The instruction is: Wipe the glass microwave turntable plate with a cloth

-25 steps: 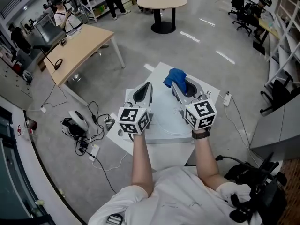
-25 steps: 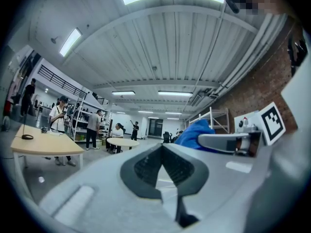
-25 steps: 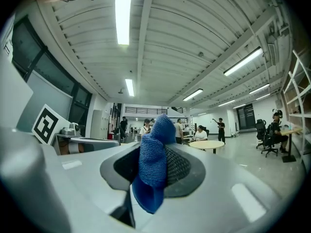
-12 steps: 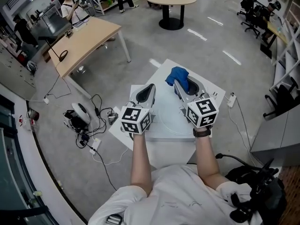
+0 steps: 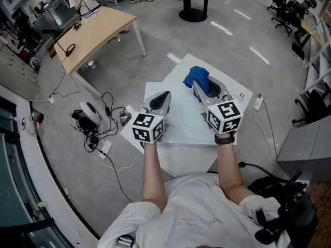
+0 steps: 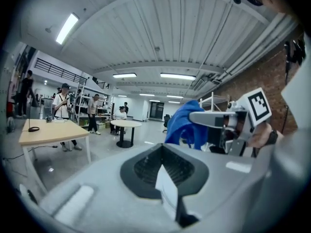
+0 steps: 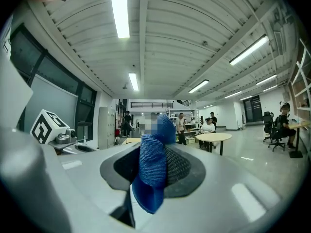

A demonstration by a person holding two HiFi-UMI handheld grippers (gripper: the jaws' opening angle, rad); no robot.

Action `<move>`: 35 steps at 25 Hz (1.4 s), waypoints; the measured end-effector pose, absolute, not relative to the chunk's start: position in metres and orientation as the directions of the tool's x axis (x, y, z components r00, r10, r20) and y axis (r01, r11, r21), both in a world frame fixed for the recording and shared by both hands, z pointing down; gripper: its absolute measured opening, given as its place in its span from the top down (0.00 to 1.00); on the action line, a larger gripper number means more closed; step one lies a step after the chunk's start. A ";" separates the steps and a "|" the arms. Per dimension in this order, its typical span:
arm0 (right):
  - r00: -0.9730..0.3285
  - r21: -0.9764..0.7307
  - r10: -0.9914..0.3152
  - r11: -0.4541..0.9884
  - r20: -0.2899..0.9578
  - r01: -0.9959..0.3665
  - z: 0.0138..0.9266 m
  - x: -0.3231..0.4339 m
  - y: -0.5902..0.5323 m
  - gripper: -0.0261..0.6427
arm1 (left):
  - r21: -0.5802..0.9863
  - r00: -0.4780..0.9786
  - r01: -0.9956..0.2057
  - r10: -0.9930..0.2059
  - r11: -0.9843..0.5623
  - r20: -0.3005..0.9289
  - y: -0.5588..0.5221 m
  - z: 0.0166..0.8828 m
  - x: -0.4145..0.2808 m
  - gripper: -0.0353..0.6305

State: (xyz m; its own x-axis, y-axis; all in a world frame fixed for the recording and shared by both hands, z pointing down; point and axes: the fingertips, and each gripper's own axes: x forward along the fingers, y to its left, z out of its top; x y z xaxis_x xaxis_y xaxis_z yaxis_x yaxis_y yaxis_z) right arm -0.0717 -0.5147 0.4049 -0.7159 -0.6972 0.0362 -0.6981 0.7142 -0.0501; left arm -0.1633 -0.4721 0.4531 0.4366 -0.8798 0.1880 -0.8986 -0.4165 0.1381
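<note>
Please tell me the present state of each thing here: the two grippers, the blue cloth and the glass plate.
left gripper: shut, empty, held in the air.
right gripper: shut on the blue cloth.
blue cloth: bunched, pinched between the right gripper's jaws, clear of the plate.
glass plate: lying flat on the white table, with no gripper on it.
</note>
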 end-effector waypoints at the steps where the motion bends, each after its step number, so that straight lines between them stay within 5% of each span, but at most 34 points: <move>1: -0.716 -0.048 -0.697 0.714 0.039 -0.698 0.405 -0.071 -0.516 0.78 | 0.139 0.440 -0.897 -0.875 -0.419 0.204 -0.472 0.457 -0.163 0.94; 20: -0.727 -0.066 -0.682 0.724 0.085 -0.687 0.424 -0.072 -0.526 0.78 | 0.112 0.529 -0.803 -0.616 -0.585 0.584 -0.441 0.549 -0.120 0.94; 35: -0.740 -0.061 -0.665 0.738 0.105 -0.672 0.430 -0.075 -0.525 0.78 | 0.135 0.486 -0.807 -0.518 -0.574 0.704 -0.430 0.587 -0.119 0.94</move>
State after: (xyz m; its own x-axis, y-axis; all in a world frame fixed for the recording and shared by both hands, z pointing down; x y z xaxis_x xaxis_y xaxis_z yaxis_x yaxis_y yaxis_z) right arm -0.0747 -0.5247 0.4302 -0.7395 -0.6648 0.1055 -0.6721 0.7380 -0.0608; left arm -0.1192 -0.4304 0.5875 0.4862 -0.5177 0.7040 -0.8073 -0.5745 0.1351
